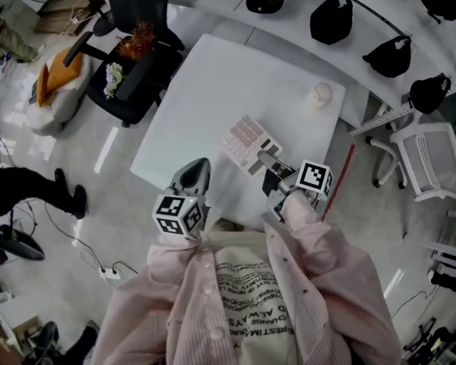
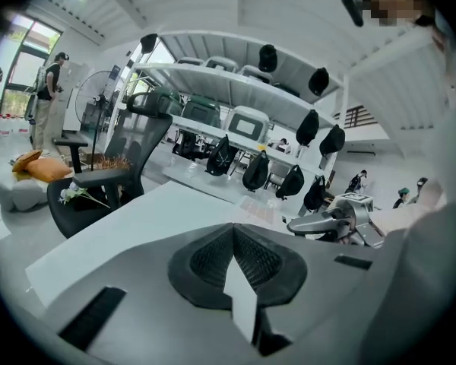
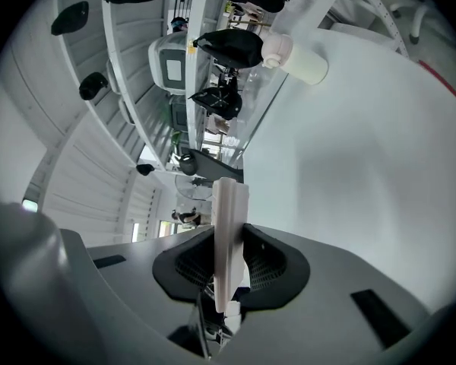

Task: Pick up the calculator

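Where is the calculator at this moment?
Head view, centre: the calculator sits clamped by its near corner in the right gripper, over the white table, with a pink-capped bottle beyond it.

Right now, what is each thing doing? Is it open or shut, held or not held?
calculator: clamped by its near edge in the right gripper.
right gripper: shut on the calculator.
left gripper: jaws together, holding nothing.
pink-topped bottle: sitting on the table, nothing touching it.
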Demonstrator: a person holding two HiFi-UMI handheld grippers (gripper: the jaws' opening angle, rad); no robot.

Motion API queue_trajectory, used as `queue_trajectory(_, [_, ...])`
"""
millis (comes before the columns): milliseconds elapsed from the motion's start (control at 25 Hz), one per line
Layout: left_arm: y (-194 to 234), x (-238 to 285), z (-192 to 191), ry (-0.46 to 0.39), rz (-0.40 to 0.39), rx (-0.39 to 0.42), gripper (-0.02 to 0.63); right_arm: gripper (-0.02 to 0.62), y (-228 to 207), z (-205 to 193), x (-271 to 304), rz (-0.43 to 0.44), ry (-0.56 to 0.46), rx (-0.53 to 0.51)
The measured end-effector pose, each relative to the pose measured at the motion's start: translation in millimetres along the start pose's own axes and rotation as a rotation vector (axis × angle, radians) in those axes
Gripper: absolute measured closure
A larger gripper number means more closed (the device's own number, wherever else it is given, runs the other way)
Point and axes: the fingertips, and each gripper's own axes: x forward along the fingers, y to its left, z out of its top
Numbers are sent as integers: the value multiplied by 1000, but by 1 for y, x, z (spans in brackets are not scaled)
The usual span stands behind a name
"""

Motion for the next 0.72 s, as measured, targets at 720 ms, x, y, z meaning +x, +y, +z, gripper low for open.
queue_trajectory(720, [-22,-20,86,-182,-32,166,604,517,64,35,-57,116,-100,-27])
